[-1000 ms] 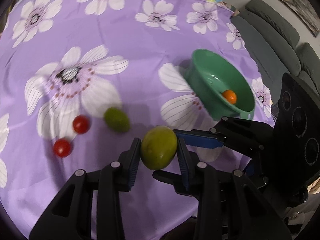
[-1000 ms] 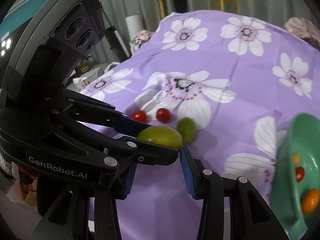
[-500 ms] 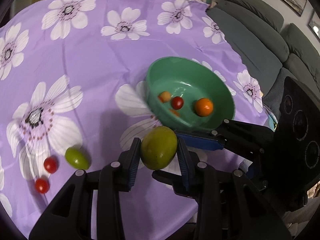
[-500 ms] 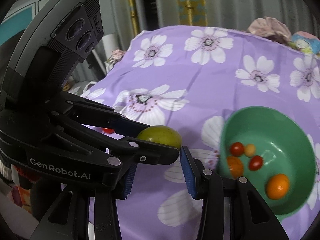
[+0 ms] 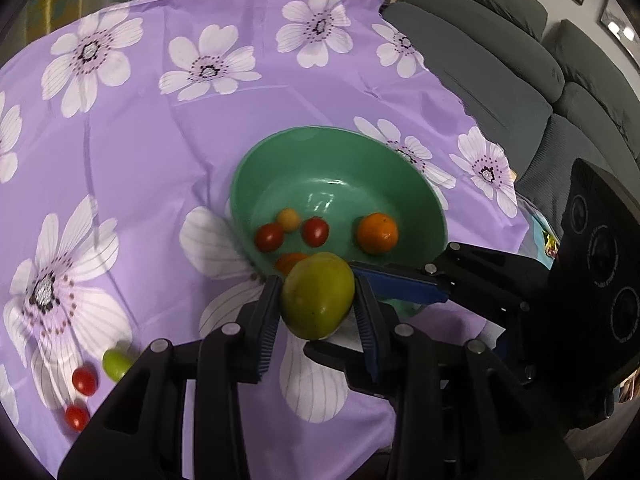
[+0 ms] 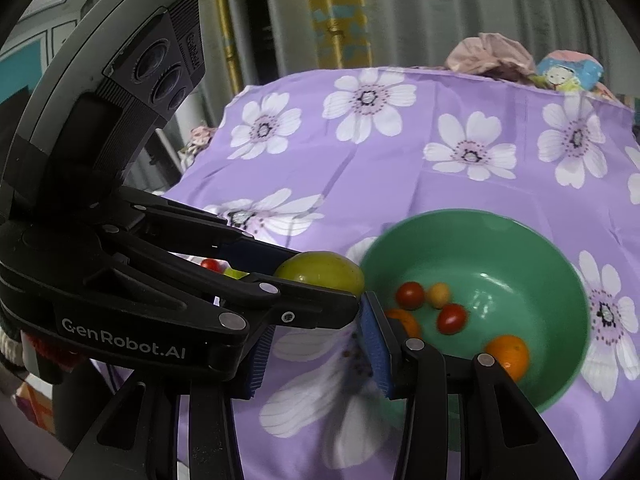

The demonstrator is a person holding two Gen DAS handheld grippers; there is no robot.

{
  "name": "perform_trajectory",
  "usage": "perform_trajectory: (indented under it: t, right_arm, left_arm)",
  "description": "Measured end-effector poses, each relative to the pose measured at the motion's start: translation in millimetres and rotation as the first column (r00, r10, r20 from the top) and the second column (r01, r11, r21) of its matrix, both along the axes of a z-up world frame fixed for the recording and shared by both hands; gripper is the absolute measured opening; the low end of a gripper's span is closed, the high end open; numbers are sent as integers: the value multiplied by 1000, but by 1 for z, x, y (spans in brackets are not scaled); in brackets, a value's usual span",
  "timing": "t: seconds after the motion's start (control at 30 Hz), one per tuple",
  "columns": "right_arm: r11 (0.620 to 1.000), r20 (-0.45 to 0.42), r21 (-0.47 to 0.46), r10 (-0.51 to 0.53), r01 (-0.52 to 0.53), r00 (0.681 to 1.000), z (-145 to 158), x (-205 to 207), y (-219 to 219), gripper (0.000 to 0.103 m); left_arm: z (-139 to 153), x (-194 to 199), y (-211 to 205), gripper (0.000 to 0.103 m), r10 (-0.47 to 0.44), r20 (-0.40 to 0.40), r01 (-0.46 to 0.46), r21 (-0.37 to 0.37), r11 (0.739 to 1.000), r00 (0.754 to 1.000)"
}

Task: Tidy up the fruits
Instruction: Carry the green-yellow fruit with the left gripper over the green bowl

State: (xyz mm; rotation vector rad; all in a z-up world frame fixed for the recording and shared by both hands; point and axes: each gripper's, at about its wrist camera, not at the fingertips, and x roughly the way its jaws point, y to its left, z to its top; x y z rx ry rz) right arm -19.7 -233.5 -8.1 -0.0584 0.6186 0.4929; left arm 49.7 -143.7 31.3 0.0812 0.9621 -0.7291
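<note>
Item: green mango (image 5: 318, 295), egg-shaped, clamped between the blue pads of the left gripper (image 5: 317, 312); its long axis runs roughly along the fingers, tilted a little to the right. Position: held above the tablecloth (image 5: 132, 152), at the near rim of the green bowl (image 5: 416, 184), which lies just ahead of the gripper and slightly to its right. Bowl contents: one orange (image 5: 377, 233), two red cherry tomatoes, one small yellow fruit, and an orange-coloured fruit partly hidden behind the mango. Right gripper (image 6: 316, 340): fingers parted, nothing between them; it sits just beside the left one, its tips crossing under the mango, with the bowl to its right. Loose stock on the cloth: a small green fruit (image 5: 116, 364) and two red tomatoes (image 5: 84, 380), well apart from the bowl, behind and to the left. Judgement: the left gripper is the nearer; a short carry forward should bring the mango over the bowl's hollow for release.
</note>
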Motion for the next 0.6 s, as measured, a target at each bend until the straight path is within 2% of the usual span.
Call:
perform_trajectory:
  t: [0.37,0.6]
  right_arm:
    - [997,4,15,-75,75,997,1,11,-27,44]
    - [994,-28,22,-106,107,994,-6,20,-37,44]
  left_arm:
    - [-1,17,-29,36,-43,-6,43,-3,999,999]
    - [-10,29,-44,36,-65,-40,65,2,998,997]
